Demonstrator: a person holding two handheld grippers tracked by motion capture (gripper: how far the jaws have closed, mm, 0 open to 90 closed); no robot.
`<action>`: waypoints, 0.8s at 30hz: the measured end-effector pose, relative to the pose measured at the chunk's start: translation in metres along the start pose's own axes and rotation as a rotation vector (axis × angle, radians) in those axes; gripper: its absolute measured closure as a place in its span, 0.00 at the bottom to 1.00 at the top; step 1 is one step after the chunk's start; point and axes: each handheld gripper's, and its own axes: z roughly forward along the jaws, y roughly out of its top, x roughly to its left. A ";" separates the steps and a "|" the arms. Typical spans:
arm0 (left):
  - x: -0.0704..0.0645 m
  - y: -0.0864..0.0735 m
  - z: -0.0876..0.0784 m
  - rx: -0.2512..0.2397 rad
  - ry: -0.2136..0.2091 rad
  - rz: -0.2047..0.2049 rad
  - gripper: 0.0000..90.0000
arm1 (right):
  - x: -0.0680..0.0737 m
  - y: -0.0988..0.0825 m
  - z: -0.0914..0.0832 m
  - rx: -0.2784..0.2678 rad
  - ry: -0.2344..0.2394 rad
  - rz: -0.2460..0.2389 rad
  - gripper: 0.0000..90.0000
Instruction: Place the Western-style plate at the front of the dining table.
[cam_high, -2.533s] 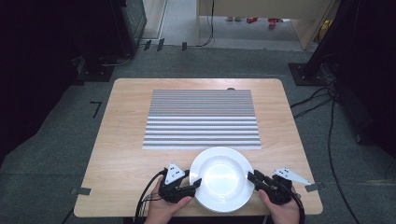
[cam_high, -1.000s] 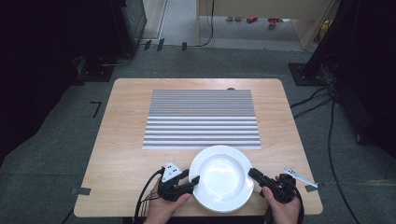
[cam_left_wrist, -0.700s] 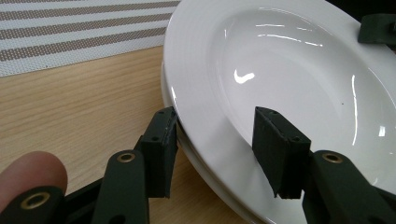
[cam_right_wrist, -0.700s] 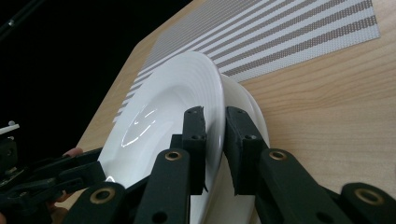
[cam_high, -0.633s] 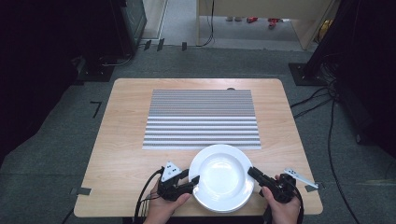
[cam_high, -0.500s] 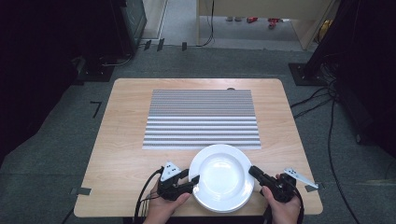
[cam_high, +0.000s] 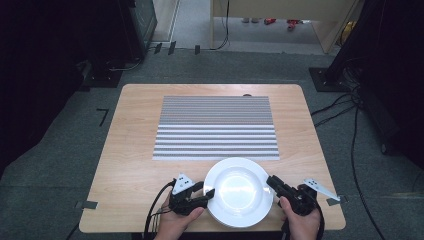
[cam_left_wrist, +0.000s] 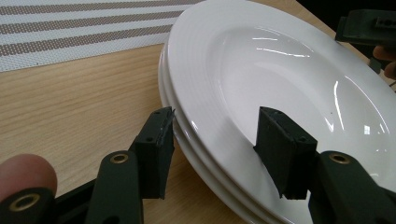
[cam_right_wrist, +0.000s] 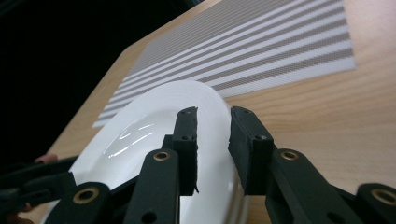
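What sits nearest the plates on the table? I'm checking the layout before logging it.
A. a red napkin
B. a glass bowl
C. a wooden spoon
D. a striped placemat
D: the striped placemat lies flat just beyond the stacked white plates, its near edge right by their far rim.
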 end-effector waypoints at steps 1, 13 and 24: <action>0.000 0.000 0.000 0.000 0.000 -0.001 0.52 | -0.002 0.000 -0.001 0.008 -0.006 0.008 0.82; 0.001 0.000 0.001 -0.001 0.003 -0.009 0.53 | -0.007 -0.005 0.000 0.040 0.016 0.107 0.92; 0.007 0.000 0.002 0.004 -0.033 -0.060 0.55 | 0.004 -0.007 0.003 0.002 0.102 0.098 0.90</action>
